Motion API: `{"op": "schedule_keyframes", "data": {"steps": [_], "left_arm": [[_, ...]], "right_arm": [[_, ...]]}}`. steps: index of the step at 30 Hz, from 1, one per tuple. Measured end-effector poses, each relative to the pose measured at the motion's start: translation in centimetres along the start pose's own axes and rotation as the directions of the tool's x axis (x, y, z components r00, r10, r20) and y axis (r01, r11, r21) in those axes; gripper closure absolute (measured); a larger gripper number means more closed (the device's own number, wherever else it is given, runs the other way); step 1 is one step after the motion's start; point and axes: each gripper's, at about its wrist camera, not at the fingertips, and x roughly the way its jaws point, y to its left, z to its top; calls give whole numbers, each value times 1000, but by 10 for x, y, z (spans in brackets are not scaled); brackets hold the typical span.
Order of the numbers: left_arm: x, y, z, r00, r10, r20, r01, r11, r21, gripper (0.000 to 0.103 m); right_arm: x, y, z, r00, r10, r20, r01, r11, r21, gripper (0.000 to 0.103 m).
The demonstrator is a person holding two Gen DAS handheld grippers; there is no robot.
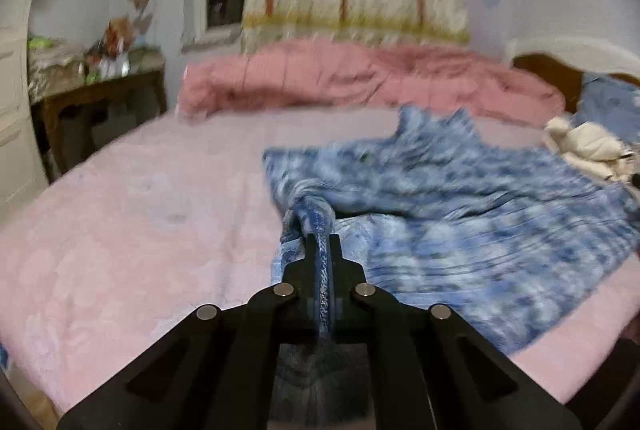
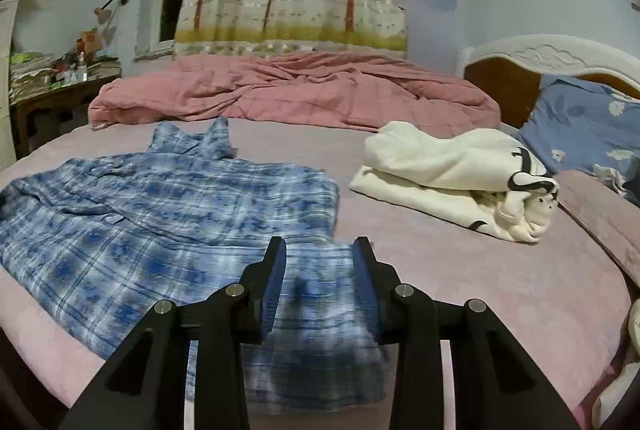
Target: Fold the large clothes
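Observation:
A large blue and white plaid garment lies spread on the pink bed sheet, its collar end toward the far side. In the left wrist view the same garment stretches to the right, and my left gripper is shut on a bunched, rope-like fold of its edge that runs back between the fingers. My right gripper hovers over the garment's near right corner with its jaws apart; blue cloth shows beneath the gap, and the pads do not press on it.
A folded cream garment sits on the bed to the right. A rumpled pink duvet lies along the far side, a blue flowered pillow by the headboard. A cluttered wooden side table stands at the left.

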Motion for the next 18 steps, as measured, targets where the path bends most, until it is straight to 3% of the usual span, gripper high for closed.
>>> {"op": "schedule_keyframes", "data": {"steps": [5,7,10,13,16,18], "left_arm": [[-30,4,9,990,29,136,-26,999,-24,101],[-19,13,17,993,79,93,-73,996,-57,101],[23,21,21,985,156,-77,-161,985,-55,100],[70,28,11,951,141,-275,-169,983,-79,99],[73,22,8,947,181,-267,-197,980,-34,95],[63,19,9,957,185,-225,-197,980,-34,82]], "right_arm": [[18,5,-6,999,-13,-49,13,1000,-6,66],[27,4,-9,997,-20,-72,21,1000,7,66],[47,-2,-13,987,-52,-152,58,998,40,66],[64,-13,-18,976,-14,-217,37,994,103,65],[64,-23,-20,975,26,-222,10,987,159,60],[60,-25,-22,977,22,-211,14,986,167,60]]}}
